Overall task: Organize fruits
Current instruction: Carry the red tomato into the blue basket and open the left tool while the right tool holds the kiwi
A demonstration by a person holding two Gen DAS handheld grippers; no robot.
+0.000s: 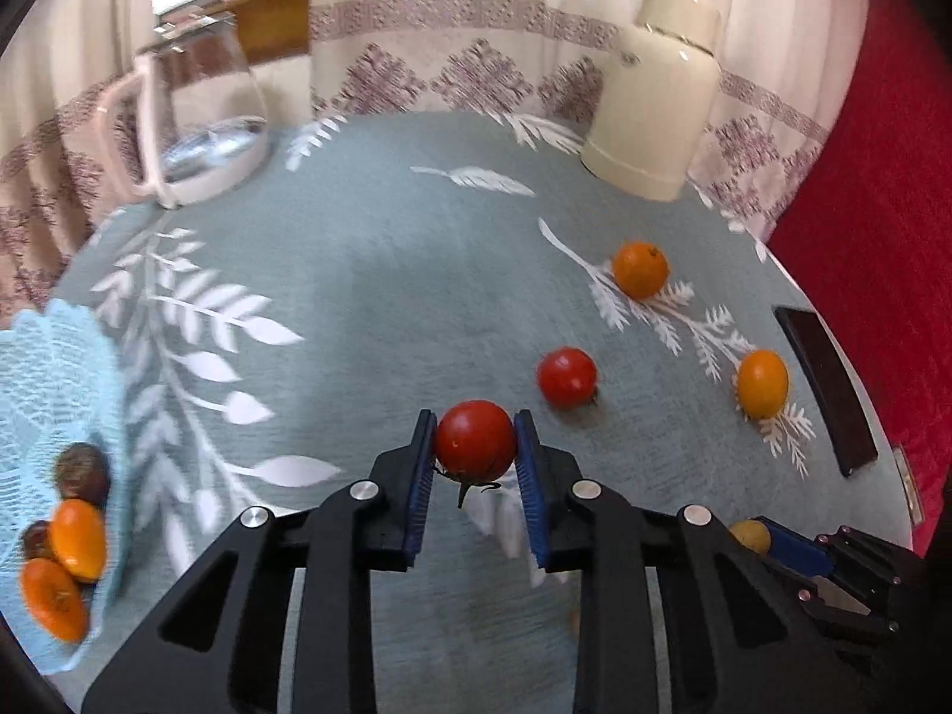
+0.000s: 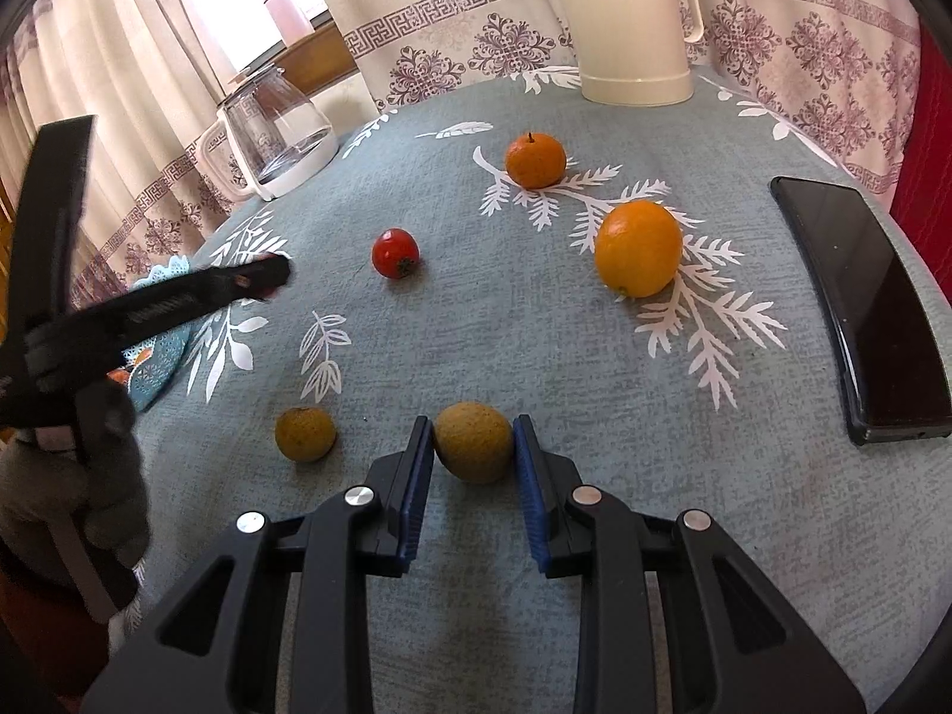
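Left tongs (image 1: 475, 446) clamped on a red tomato (image 1: 475, 439), held above the bench (image 1: 381, 273); blue basket (image 1: 65, 369) at far left holds oranges and dark fruit. Right tongs (image 2: 473, 446) straddle a brownish fruit (image 2: 473, 441) sitting on the bench, pads touching its sides; second tomato (image 2: 395, 253), two oranges and another brown fruit (image 2: 305, 434) lie loose.

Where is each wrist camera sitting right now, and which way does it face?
Left wrist: on the left gripper, above the table, facing the glass jug; gripper shut on a tomato.
Right wrist: on the right gripper, low, facing the cream flask; gripper around a brown fruit.
Shared: loose tomato, both oranges, phone.
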